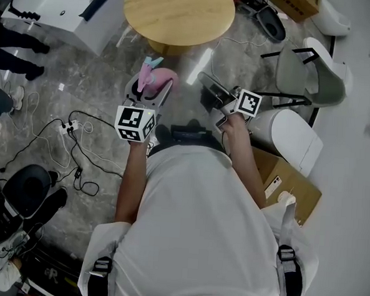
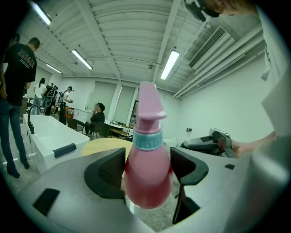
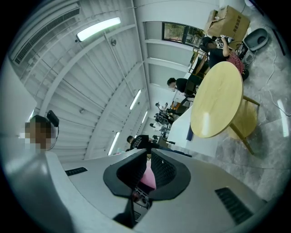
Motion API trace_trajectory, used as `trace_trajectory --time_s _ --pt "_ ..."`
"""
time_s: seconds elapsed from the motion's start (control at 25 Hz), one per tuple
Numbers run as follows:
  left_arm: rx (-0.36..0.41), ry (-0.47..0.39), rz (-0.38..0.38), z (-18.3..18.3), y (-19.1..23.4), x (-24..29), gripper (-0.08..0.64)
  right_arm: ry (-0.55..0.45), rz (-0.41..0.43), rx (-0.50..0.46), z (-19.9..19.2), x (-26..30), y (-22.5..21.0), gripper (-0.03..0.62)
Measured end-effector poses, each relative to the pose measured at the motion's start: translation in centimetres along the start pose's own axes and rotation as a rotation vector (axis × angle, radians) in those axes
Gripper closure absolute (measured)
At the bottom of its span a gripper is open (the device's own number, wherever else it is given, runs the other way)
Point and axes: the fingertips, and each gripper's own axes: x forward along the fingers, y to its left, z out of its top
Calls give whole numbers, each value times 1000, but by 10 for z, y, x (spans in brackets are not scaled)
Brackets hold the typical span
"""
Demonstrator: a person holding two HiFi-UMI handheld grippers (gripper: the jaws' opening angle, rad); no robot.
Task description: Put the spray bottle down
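Observation:
A pink spray bottle [image 1: 157, 79] with a pale blue collar and trigger hangs upright over the grey marble floor, held in my left gripper [image 1: 149, 93]. In the left gripper view the bottle's round body [image 2: 148, 168] fills the gap between the two black pads [image 2: 105, 173], which press on its sides. To the right and a little apart, my right gripper [image 1: 209, 84] is in the air with its jaws together and nothing in them. In the right gripper view [image 3: 146, 164], only a sliver of pink shows through the slit between its jaws.
A round wooden table [image 1: 179, 12] stands just beyond the grippers. A white counter [image 1: 62, 5] is at far left. White chairs [image 1: 311, 74] and a cardboard box [image 1: 289, 182] are at right. Cables and a power strip [image 1: 70, 128] lie on the floor at left, near people's feet.

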Motion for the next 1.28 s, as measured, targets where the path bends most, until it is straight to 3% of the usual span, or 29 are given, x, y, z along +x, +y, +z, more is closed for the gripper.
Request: trace_trajectory --time_s 0.44,0.92,1.28 --pt "8 29 28 -1 6 31 249 11 22 28 25 8 -23 557" --pt "30 63 88 19 18 131 249 20 69 77 124 27 -77 557" --pt "52 74 128 33 14 184 249 45 107 99 173 27 -99 557"
